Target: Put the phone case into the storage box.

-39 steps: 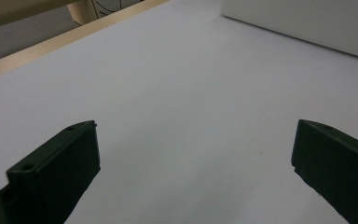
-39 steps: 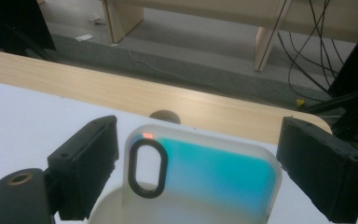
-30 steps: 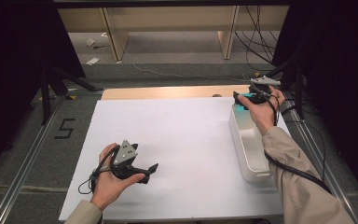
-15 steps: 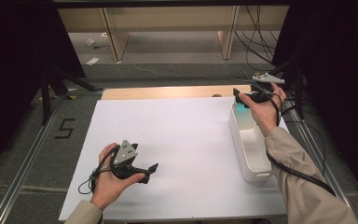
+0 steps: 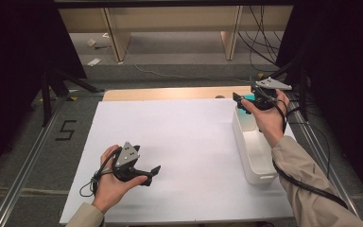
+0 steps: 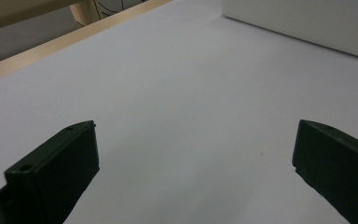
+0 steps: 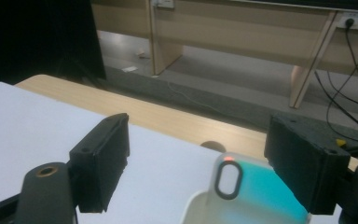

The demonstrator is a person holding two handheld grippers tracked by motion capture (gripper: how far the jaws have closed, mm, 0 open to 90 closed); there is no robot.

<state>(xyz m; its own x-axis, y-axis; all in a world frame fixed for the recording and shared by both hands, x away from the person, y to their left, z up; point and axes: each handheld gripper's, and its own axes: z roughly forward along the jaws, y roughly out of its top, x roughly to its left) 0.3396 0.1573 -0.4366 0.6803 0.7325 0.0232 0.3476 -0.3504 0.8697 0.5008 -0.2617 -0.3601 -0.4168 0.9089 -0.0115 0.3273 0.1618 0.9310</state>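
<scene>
The teal case (image 5: 249, 97) is standing on end at the far end of the white bin (image 5: 238, 130), at the right side of the table, with its upper part rising above the bin's rim.

At the left, the person's left hand (image 5: 108, 182) is holding the left gripper (image 5: 152, 174) low over the near part of the white sheet (image 5: 179, 132), pointing towards the right. In the left gripper view its jaws (image 6: 193, 154) are standing wide apart, with bare sheet between them and the bin's side wall (image 6: 303, 21) lying well ahead.

Across the middle, the sheet is covering most of the table, and a strip of wooden tabletop (image 5: 170, 93) is showing along its far edge.

At the right, the right hand (image 5: 269, 118) is holding the right gripper (image 5: 241, 103) over the far end of the bin, just beside the case. In the right gripper view its jaws (image 7: 198, 158) are standing spread and have just been closing a little. The case (image 7: 261, 191), with an oval cut-out near its top, is showing low between them, and its right part is passing behind the right jaw. Neither pad is pressing on it.
</scene>
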